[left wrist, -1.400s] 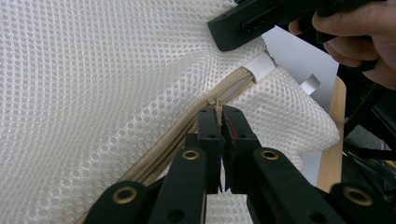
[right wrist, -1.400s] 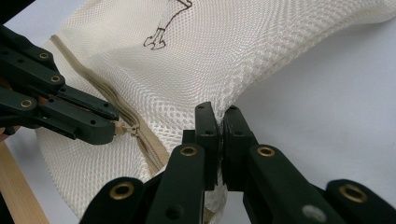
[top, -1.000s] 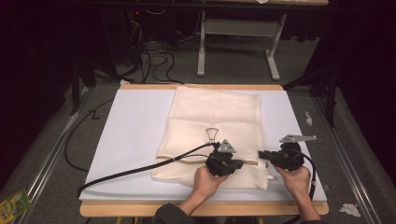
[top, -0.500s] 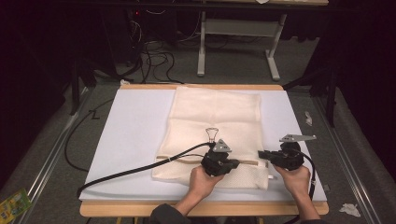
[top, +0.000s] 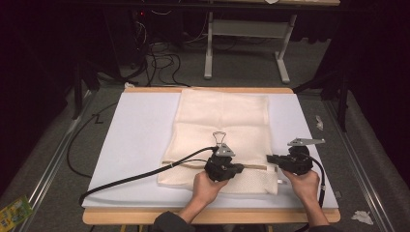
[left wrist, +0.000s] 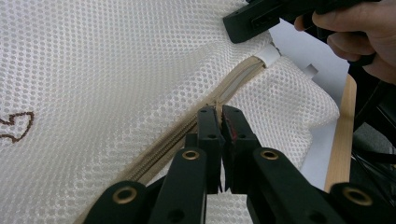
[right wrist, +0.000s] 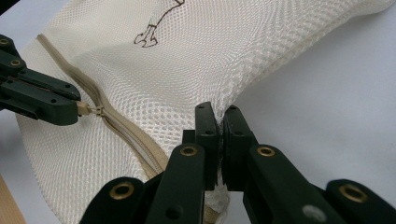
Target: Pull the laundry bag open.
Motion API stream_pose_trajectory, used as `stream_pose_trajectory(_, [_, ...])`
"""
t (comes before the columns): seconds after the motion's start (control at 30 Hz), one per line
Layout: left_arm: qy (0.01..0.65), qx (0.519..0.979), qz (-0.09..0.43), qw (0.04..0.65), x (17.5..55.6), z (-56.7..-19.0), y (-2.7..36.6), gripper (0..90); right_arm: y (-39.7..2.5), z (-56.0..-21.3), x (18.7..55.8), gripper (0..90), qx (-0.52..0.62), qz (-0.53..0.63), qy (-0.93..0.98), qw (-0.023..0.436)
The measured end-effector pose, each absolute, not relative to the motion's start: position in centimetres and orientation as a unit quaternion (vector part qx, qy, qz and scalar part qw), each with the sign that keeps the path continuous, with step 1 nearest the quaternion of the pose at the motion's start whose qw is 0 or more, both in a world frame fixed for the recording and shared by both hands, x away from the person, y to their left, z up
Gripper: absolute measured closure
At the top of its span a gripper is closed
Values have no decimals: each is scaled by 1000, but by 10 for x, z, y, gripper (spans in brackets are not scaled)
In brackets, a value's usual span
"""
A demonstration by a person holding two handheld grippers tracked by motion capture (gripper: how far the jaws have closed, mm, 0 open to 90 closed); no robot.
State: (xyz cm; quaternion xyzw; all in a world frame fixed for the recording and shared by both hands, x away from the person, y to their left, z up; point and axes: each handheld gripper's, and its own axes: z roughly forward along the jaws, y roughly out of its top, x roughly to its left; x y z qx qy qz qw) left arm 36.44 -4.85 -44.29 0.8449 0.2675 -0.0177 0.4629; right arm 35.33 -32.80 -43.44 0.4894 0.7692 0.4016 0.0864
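A cream mesh bag [top: 222, 121] lies flat on the white table top [top: 140, 140], its beige zipper [top: 254, 166] running along the near end. My left gripper [top: 239, 169] points right and is shut on the zipper pull [left wrist: 218, 111]. My right gripper [top: 270, 158] points left and is shut on the mesh at the bag's right edge [right wrist: 219, 116], lifting it slightly. In the right gripper view the left gripper [right wrist: 70, 109] holds the pull [right wrist: 89, 109] on the zipper [right wrist: 130, 135]. In the left gripper view the right gripper [left wrist: 250, 21] sits at the zipper's end.
A brown hanger motif [top: 219, 137] marks the bag's middle. The left gripper's black cable [top: 145, 175] trails left across the table. The wooden front edge [top: 145, 216] is close to both hands. Cables and a metal frame [top: 246, 34] lie on the floor behind.
My left gripper has slid a little to the left along the zipper line. The right gripper has stayed where it was, still shut on the bag's edge.
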Motion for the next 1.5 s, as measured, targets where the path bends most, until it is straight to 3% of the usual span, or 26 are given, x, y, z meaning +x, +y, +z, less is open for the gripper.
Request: stream_pose_trajectory(1.5, [289, 829, -15, 478, 373, -444, -27, 871, -323, -430, 366, 882, 487, 390, 776, 97])
